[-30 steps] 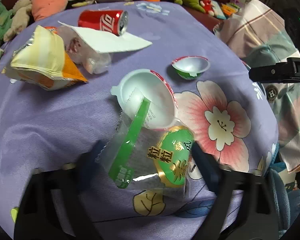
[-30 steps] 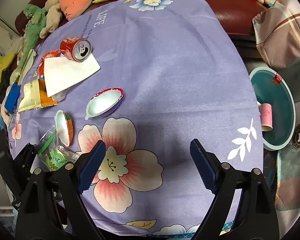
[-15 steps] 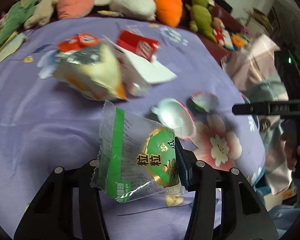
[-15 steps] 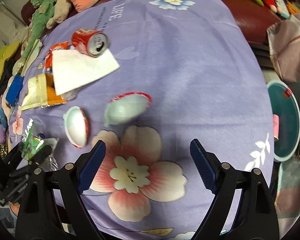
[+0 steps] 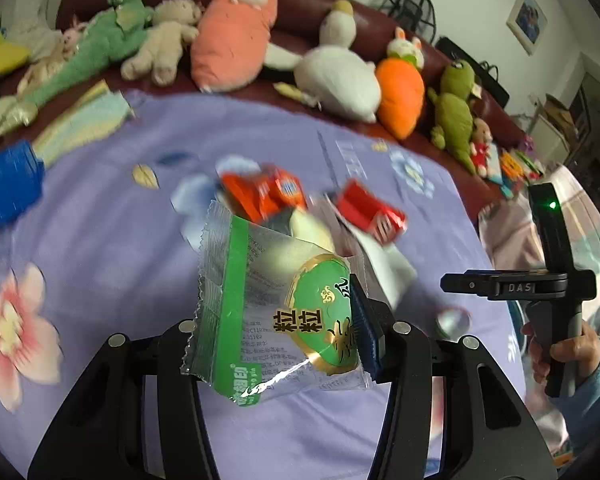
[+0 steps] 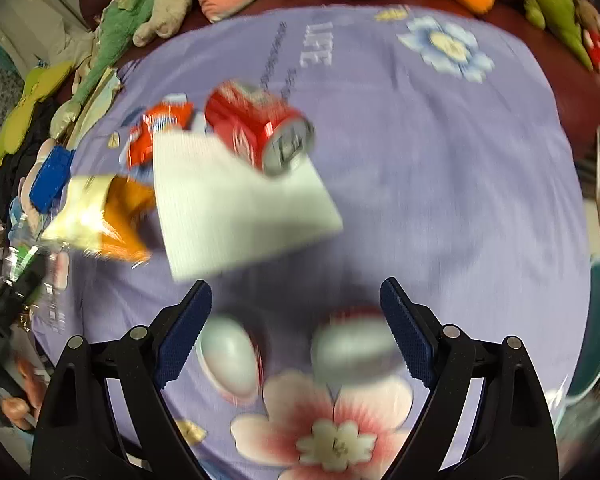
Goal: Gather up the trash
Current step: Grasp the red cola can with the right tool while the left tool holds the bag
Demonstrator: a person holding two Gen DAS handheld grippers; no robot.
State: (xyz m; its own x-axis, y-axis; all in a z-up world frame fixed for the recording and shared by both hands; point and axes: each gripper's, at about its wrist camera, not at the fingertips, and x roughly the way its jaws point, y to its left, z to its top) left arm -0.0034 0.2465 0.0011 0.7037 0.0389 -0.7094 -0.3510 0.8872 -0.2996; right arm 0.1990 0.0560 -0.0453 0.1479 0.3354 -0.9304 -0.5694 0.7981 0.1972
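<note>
**A:** What had changed in that last second?

**B:** The left tongs (image 5: 284,336) had closed on the clear green snack wrapper (image 5: 276,312) and lifted it off the purple flowered cloth (image 5: 100,248). A second earlier it lay on the cloth against a white cup; now it hung pinched between the pads, clear of the surface.

**A:** So one piece was collected?

**B:** Picked up, I'd judge, but not yet binned. The red can (image 6: 256,132), the white napkin (image 6: 236,208), the yellow-orange bag (image 6: 100,220) and two white cups (image 6: 228,356) were left on the cloth.

**A:** And the right tongs (image 6: 296,332)?

**B:** Wide open and empty. They had travelled across the cloth and now hung over the two cups.

**A:** Any writing?

**B:** Gold Chinese characters on the wrapper's green oval, "粒粒" clearest. "LIFE" (image 6: 316,56) was printed on the cloth. The right tool's bar read "DAS" (image 5: 520,288). The can's script was too blurred.
</note>
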